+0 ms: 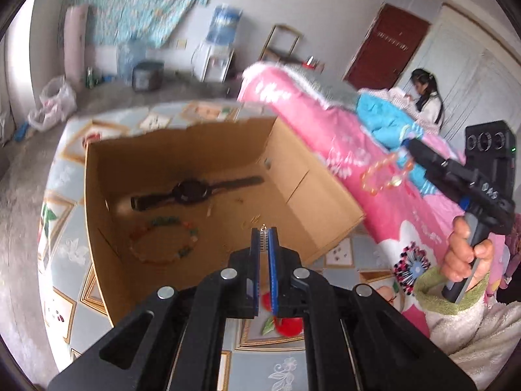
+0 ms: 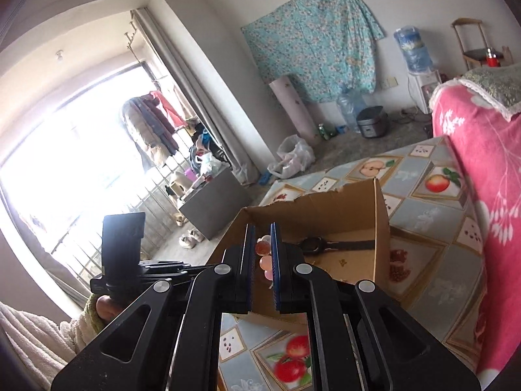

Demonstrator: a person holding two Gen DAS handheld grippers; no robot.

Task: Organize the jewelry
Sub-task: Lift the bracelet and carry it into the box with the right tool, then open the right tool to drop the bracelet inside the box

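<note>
An open cardboard box (image 1: 293,176) stands on the patterned table. In it lie a black wristwatch (image 1: 192,192) and a multicoloured bead bracelet (image 1: 162,239). My left gripper (image 1: 263,233) is over the box's near part, shut on a small silvery piece of jewelry (image 1: 263,228) that peeks out at the tips. My right gripper (image 2: 263,228) is shut on an orange-pink bead bracelet (image 2: 264,254), held above the box (image 2: 381,215); in the left wrist view that bracelet (image 1: 384,176) hangs to the right of the box. The watch (image 2: 325,244) also shows in the right wrist view.
The table (image 1: 65,228) has a fruit-print cloth. A bed with a pink blanket (image 1: 342,137) runs along its right side. A person (image 1: 426,97) sits at the far right. A water dispenser (image 1: 218,42) and a rice cooker (image 1: 146,76) stand by the far wall.
</note>
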